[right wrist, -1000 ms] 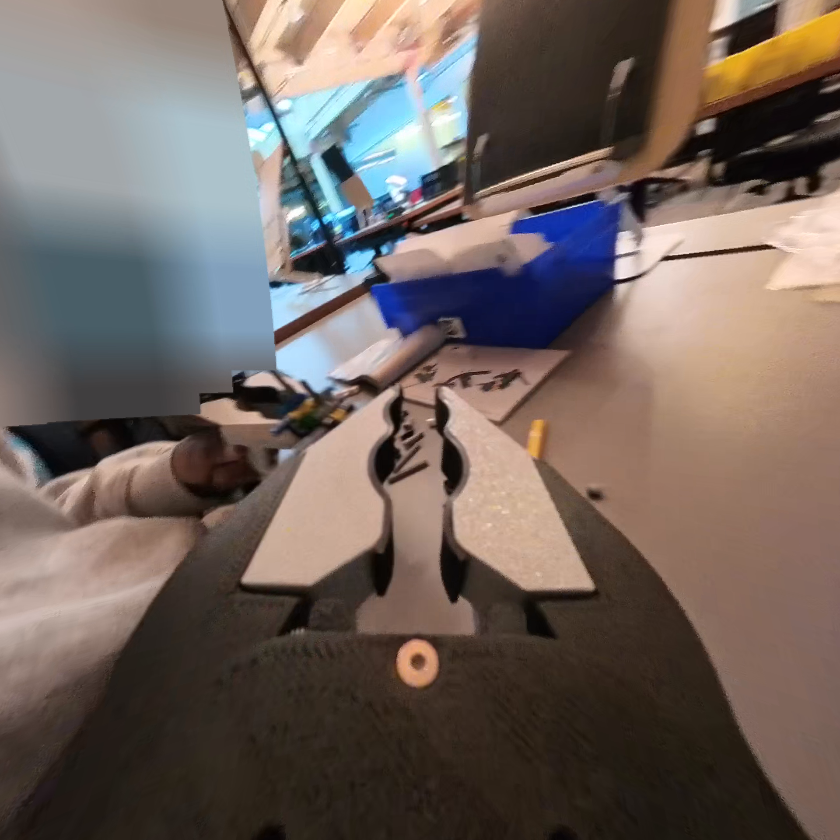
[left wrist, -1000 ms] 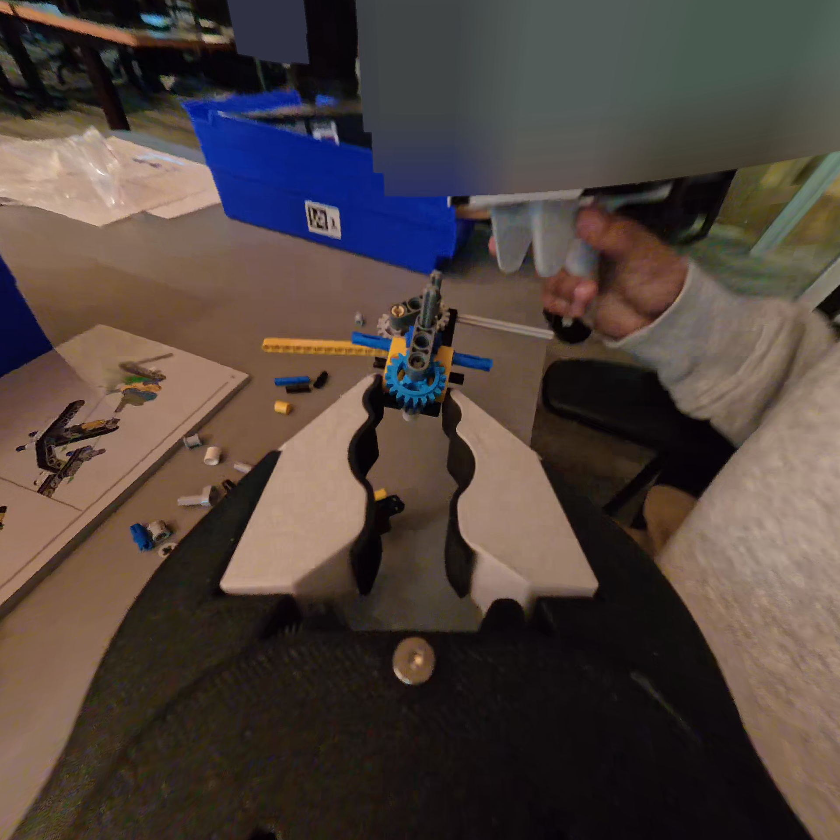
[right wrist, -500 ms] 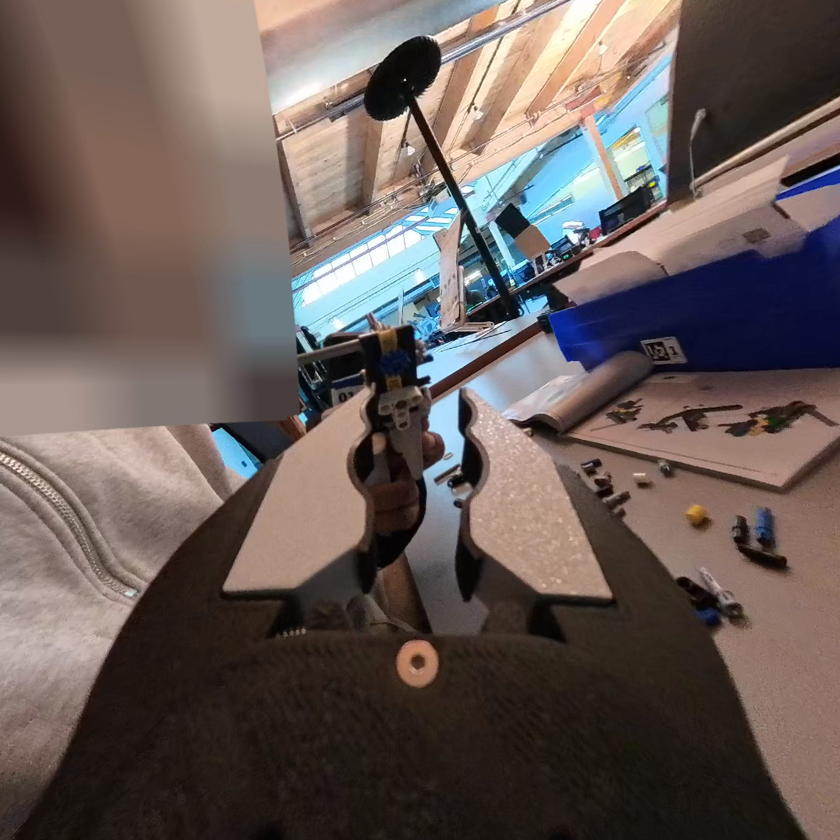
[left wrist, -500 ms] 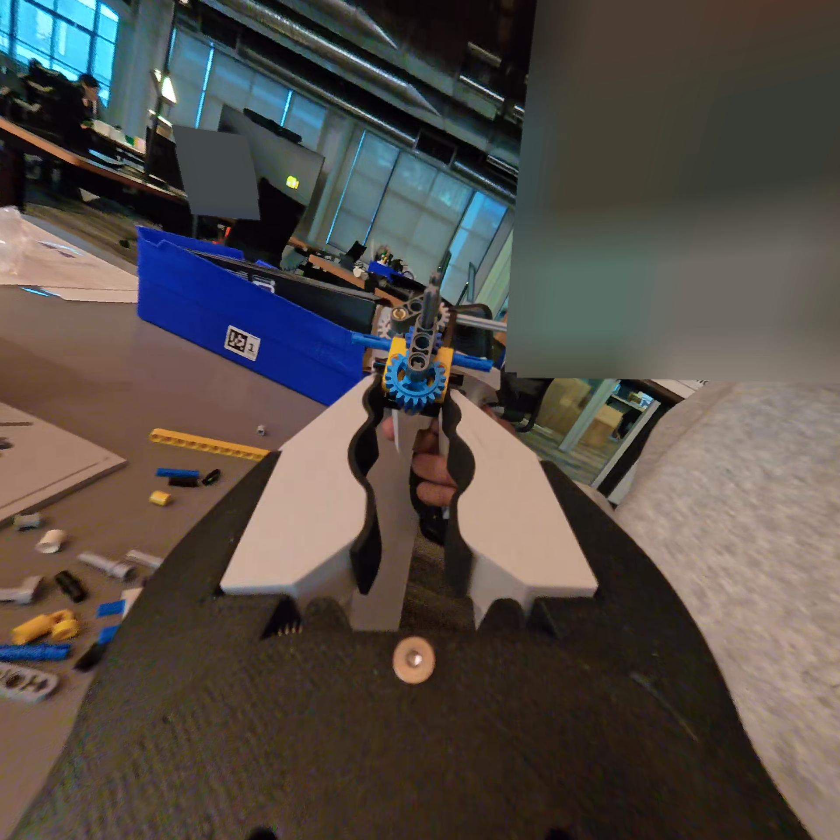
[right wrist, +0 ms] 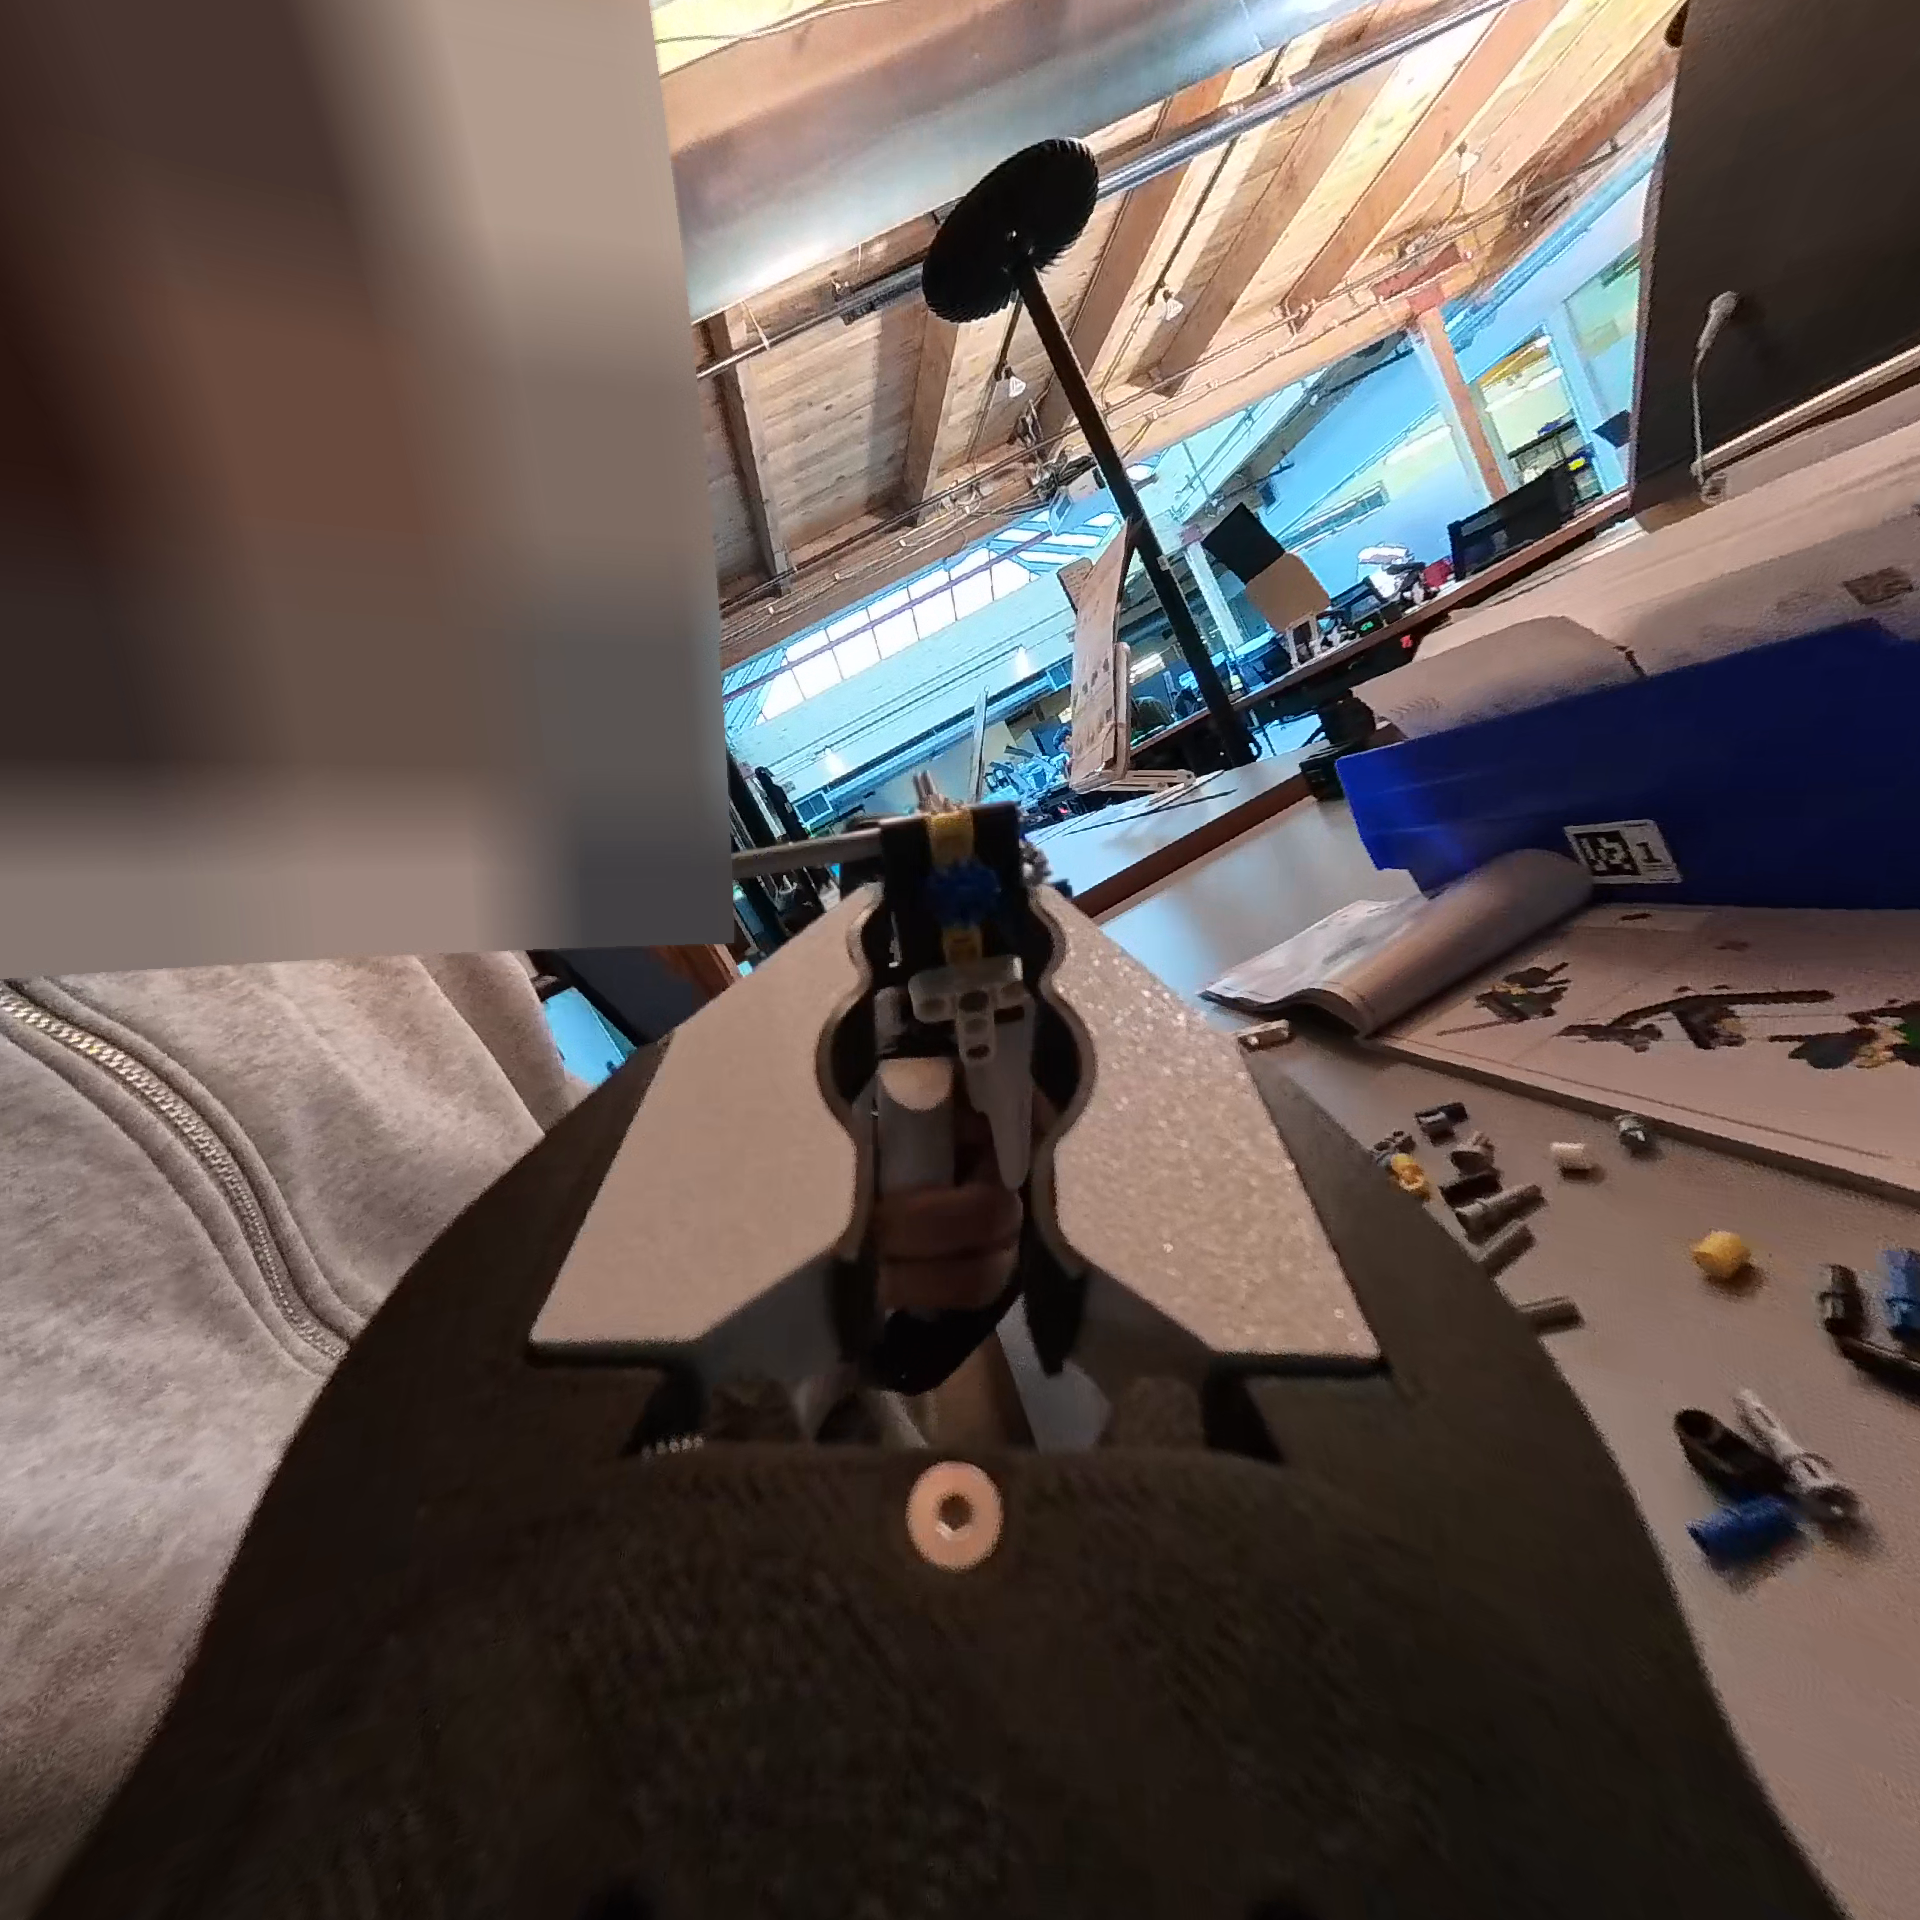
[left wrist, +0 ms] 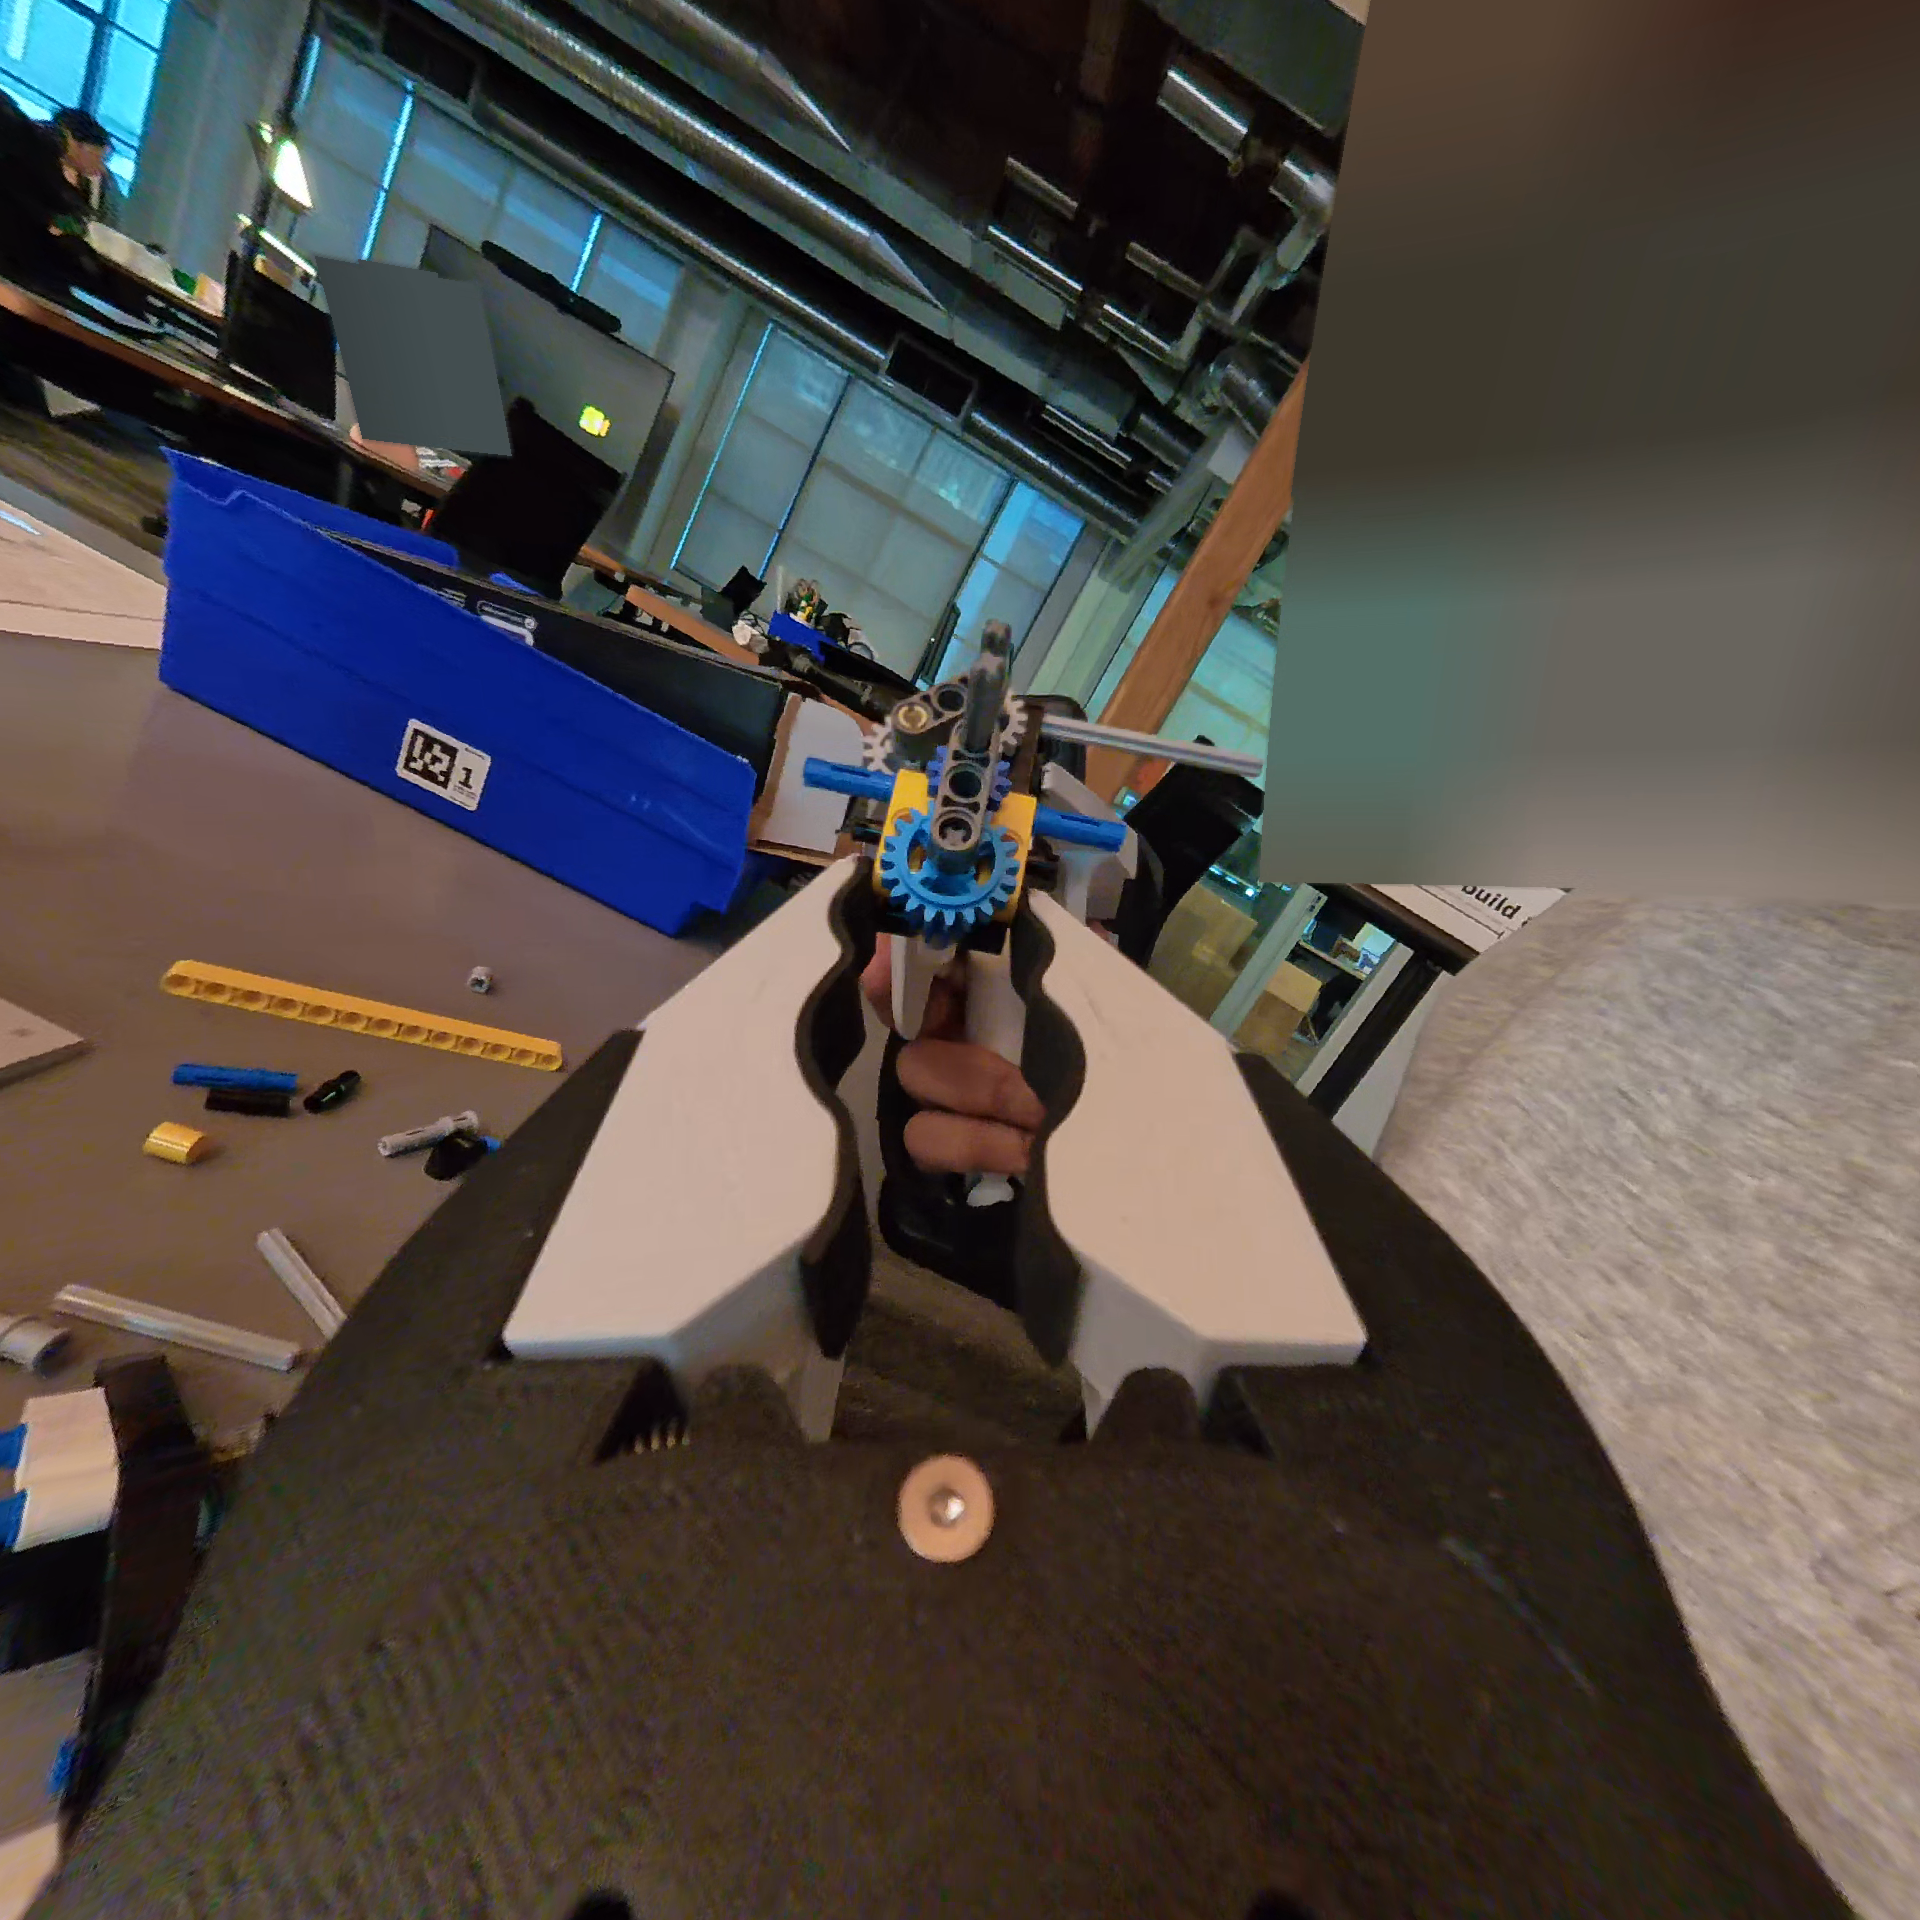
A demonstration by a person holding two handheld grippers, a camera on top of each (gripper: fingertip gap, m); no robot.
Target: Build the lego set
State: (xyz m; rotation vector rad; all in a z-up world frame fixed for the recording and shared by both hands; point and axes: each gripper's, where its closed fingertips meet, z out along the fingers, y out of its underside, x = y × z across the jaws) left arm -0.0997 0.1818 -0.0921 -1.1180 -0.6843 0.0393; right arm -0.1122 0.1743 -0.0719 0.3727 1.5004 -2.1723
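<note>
Aloft, both hand-held grippers, left [left wrist: 940, 904] and right [right wrist: 954, 935], pinch the toothed, knobbly plastic lego assembly [left wrist: 956, 821].

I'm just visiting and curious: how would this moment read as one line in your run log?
left gripper: shut on lego assembly | right gripper: closed on it too | height: held above table | loose pieces: on table

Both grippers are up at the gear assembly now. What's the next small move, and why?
Probably hold the left gripper steady and squeeze the right gripper firmly, then let the left go. Both sets of fingertips flank the gear assembly from opposite sides in mid-air, above the table, its grey axle sticking out sideways, so releasing early risks dropping it.
</note>
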